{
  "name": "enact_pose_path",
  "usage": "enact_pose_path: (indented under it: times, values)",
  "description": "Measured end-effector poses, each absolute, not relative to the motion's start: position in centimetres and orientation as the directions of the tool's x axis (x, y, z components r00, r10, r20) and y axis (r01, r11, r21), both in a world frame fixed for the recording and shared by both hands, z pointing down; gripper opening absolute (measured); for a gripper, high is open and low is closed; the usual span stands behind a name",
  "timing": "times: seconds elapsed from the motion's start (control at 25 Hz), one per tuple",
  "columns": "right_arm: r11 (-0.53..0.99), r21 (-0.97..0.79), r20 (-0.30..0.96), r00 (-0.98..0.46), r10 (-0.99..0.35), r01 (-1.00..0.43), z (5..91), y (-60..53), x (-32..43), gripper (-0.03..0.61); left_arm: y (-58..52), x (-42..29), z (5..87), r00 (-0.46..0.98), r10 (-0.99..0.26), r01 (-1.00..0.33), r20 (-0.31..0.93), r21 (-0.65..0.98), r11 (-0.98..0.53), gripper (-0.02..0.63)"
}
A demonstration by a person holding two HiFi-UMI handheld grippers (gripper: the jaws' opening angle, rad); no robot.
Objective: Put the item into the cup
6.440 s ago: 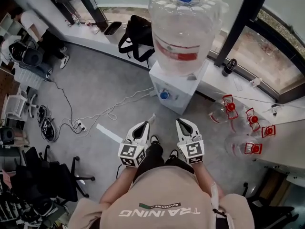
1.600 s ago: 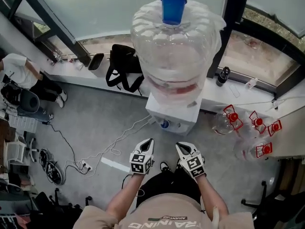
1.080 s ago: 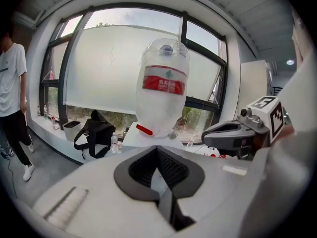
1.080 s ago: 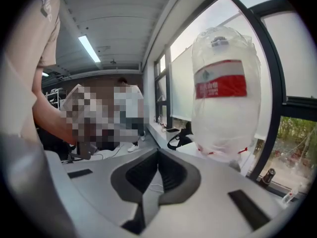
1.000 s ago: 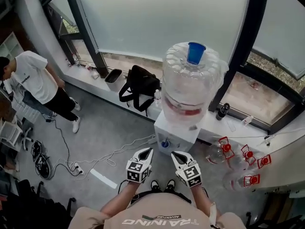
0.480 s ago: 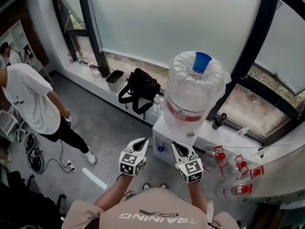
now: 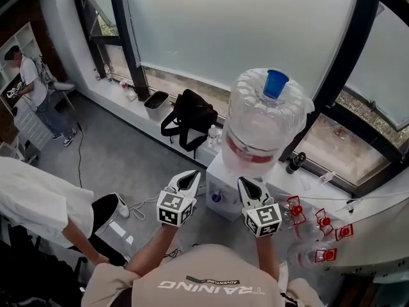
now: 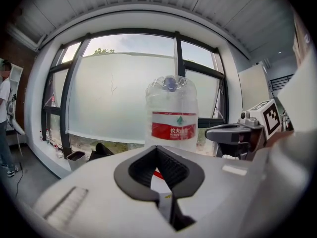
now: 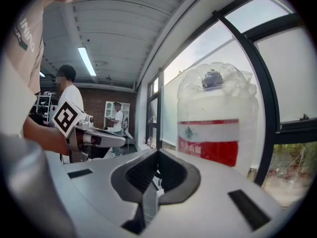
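Blue cup (image 7: 275,84): stands on top of the water jug (image 7: 262,133), at 1 o'clock from both tools, touched by neither.
Left tool (image 7: 189,178): jaws pressed together, nothing between them.
Right tool (image 7: 248,185): jaws pressed together, likewise empty; near the left tool, both pointing at the jug.
White dispenser (image 7: 220,190): under the jug, between the tool tips.
Black bag (image 7: 190,117): 12 o'clock of the left tool.
Red-capped bottles (image 7: 317,222): 3 o'clock of the right tool.

Floor (image 7: 137,165): grey; you saw the white dispenser (image 7: 220,187) standing on it.
Ledge (image 7: 124,101): carried a black bag (image 7: 188,117) and a bin (image 7: 155,102).
Water bottle (image 7: 262,130): carried the blue cup (image 7: 275,84).
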State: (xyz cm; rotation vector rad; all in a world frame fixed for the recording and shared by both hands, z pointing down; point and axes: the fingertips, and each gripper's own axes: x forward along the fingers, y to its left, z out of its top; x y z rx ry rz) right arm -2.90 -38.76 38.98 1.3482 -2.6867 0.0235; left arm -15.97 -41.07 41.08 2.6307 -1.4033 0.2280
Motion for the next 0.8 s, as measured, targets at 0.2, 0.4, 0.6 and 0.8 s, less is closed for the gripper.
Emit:
enact_pose_path:
  times: [0.2, 0.4, 0.6, 0.8]
  values:
    - [0.605, 0.068, 0.101, -0.598, -0.795, -0.793, 37.6, -39.0, -3.0, 0.011, -41.1, -16.1, 40.8, 0.549, -0.811, -0.833, 0.199, 0.062, -0.549, 0.008]
    - [0.615, 0.071, 0.096, -0.608, -0.788, -0.786, 37.1, -38.6, -3.5, 0.011, -40.6, -16.6, 40.4, 0.545, -0.814, -0.837, 0.199, 0.064, -0.544, 0.008]
    - [0.617, 0.080, 0.093, -0.611, -0.786, -0.783, 37.0, -38.3, -3.8, 0.011, -40.4, -16.7, 39.8, 0.541, -0.821, -0.839, 0.182, 0.055, -0.541, 0.008]
    - [0.607, 0.089, 0.080, -0.602, -0.794, -0.789, 36.3, -38.0, -3.5, 0.011, -40.4, -16.6, 39.4, 0.544, -0.821, -0.837, 0.175, 0.050, -0.544, 0.008]
